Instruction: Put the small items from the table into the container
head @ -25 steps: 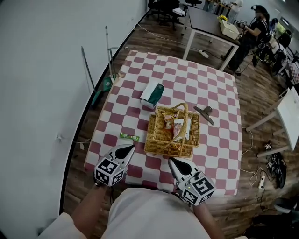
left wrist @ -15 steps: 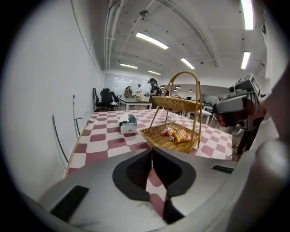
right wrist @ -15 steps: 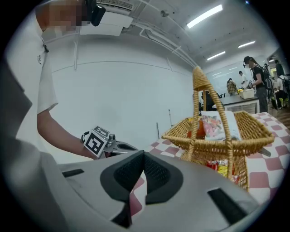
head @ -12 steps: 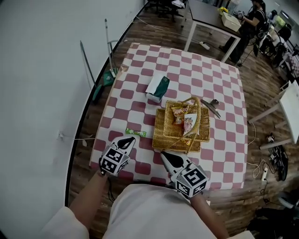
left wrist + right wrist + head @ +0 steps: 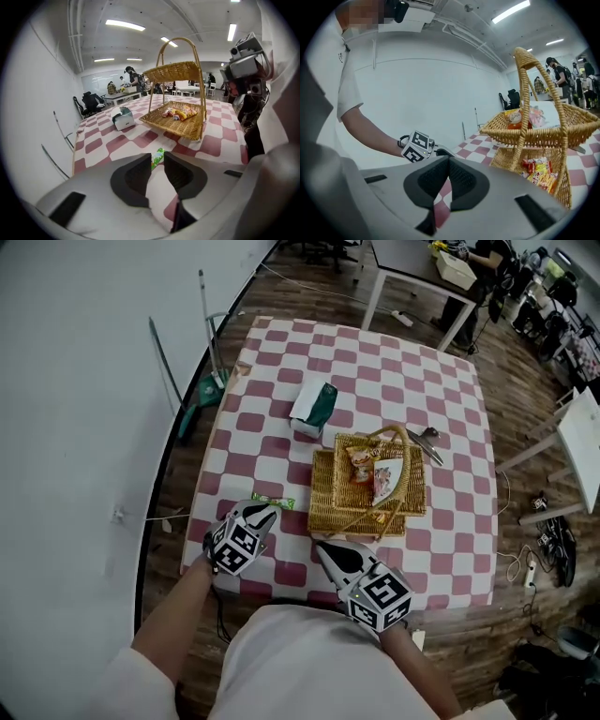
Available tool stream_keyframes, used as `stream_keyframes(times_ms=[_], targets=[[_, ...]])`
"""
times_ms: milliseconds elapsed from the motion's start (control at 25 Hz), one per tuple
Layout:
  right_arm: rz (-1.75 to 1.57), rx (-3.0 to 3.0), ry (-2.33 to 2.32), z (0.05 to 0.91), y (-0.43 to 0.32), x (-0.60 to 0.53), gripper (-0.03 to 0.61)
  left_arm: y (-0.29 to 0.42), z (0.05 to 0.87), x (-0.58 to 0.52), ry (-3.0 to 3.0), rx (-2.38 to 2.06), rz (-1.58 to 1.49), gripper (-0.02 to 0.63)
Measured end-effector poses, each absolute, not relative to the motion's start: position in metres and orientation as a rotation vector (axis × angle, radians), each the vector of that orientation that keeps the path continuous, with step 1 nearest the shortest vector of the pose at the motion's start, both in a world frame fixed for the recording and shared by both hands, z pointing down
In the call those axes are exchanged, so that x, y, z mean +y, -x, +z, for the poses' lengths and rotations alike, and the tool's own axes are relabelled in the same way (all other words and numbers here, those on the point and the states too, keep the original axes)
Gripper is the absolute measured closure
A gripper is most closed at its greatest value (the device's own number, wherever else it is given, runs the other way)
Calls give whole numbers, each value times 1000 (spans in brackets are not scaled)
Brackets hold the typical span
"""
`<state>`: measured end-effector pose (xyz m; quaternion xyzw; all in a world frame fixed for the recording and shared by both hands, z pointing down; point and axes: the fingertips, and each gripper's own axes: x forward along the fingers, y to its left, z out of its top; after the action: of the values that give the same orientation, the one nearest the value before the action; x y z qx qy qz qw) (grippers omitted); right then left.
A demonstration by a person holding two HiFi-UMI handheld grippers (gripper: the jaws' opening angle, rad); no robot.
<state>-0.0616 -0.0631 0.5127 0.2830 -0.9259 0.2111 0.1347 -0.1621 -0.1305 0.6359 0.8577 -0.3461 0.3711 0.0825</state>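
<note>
Both lowered: left hand-held gripper opening by green packet; right hand-held gripper closed.

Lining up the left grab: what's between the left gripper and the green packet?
Only bare tablecloth, seen in the left gripper view. The left gripper is opening, nothing between its fingers, and the green packet lies just ahead.

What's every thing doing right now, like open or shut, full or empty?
Left gripper: jaws opening, nothing gripped.
Right gripper: shut, empty.
Green packet: flat on the table, at the left gripper's tips.
Basket: upright, snack packets inside.
Tissue box: on the table, untouched.
</note>
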Motion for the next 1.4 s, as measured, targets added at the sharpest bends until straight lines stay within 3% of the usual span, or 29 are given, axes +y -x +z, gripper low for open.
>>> stream_keyframes(times_ms=[160, 360, 1200, 1400], targets=[[623, -2667, -844, 516, 58, -62, 571, 162, 654, -134, -2576, -947, 1227, 428], [640, -2648, -874, 520, 53, -60, 571, 161, 668, -142, -2569, -869, 1283, 380], [656, -2608, -948, 522, 41, -62, 571, 160, 701, -155, -2461, -699, 1391, 382], [656, -2605, -957, 523, 38, -62, 571, 163, 705, -157, -2447, -697, 1404, 411]])
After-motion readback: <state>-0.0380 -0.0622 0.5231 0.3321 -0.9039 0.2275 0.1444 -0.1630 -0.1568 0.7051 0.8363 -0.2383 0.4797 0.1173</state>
